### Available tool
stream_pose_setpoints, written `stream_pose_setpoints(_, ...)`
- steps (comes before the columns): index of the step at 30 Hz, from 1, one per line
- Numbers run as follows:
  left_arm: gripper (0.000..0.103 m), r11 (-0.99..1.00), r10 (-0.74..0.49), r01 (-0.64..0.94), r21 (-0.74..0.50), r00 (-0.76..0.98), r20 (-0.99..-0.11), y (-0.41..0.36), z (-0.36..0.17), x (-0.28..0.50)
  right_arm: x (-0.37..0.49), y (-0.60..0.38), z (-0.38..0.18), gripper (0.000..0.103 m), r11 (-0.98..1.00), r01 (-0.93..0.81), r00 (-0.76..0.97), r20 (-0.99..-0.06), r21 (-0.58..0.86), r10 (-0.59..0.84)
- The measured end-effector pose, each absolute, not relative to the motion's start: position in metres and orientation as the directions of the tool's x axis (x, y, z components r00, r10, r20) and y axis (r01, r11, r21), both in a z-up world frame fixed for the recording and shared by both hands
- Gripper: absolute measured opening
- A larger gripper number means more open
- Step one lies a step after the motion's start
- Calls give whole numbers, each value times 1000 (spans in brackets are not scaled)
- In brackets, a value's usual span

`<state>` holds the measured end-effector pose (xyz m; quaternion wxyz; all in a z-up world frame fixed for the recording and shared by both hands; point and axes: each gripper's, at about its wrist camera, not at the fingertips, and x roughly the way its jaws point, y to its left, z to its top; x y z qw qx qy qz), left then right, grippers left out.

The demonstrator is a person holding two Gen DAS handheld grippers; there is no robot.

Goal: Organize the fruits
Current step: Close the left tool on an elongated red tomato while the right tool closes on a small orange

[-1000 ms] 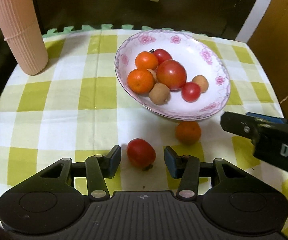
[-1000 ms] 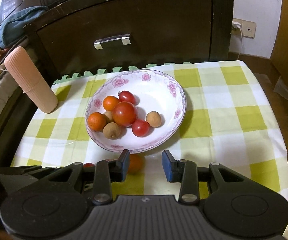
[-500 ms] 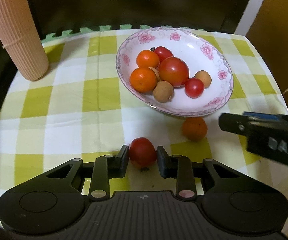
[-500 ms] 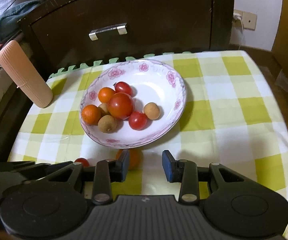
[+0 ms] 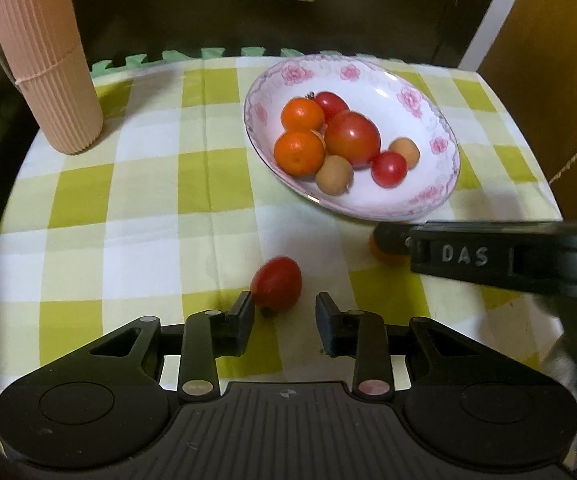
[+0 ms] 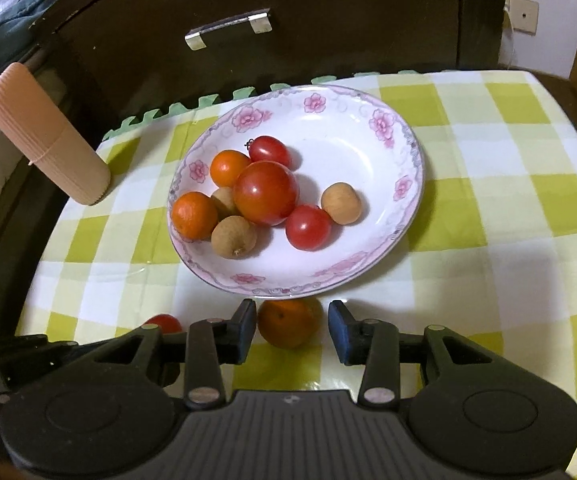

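The left gripper (image 5: 284,322) spreads its fingers (image 5: 240,318) wide around a red tomato (image 5: 276,283) touching the left one.

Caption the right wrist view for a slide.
Open right gripper straddles a loose orange before the fruit plate.

Dim warm indoor light, soft shadows, glare on tomatoes, fisheye bending at edges, slight motion blur

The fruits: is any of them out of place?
Yes. A red tomato and a small orange lie on the checked cloth beside the flowered plate, while the other fruits sit on it. Each lies before an open gripper.
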<state>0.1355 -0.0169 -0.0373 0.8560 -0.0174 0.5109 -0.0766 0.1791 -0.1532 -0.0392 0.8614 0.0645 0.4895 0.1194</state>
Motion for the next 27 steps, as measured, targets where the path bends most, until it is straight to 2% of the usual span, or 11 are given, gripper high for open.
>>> stream_pose_setpoints(4, 55, 987, -159, 100, -127, 461, -873, -15, -39, 139, 182, -146, -44, 39, 967, -157, 502, -826, 202, 254)
stream_pose_setpoints(7, 56, 987, -161, 92, -133, 457, -875, -14, -42, 142, 183, -143, -44, 38, 969, -170, 506, -828, 180, 243)
stream_pose_setpoints(9, 56, 987, -161, 85, -137, 456, -876, -13, -43, 144, 181, -142, -44, 33, 970, -174, 503, -831, 171, 237)
stream_pose_setpoints(13, 52, 989, -148, 86, -122, 459, -876, -16, -45, 146, 174, -143, -42, 32, 975, -171, 513, -832, 140, 209)
stream_pose_setpoints(15, 43, 989, -141, 94, -110, 457, -878, -18, -48, 146, 169, -147, -41, 32, 975, -168, 508, -836, 142, 209)
stream_pose_setpoints(17, 41, 991, -130, 99, -94, 464, -877, -19, -48, 146, 162, -151, -39, 32, 978, -165, 510, -838, 128, 195)
stream_pose_setpoints(27, 40, 987, -122, 149, -60, 457, -881, -19, -40, 120, 116, -163, -24, 31, 981, -180, 523, -837, 78, 163)
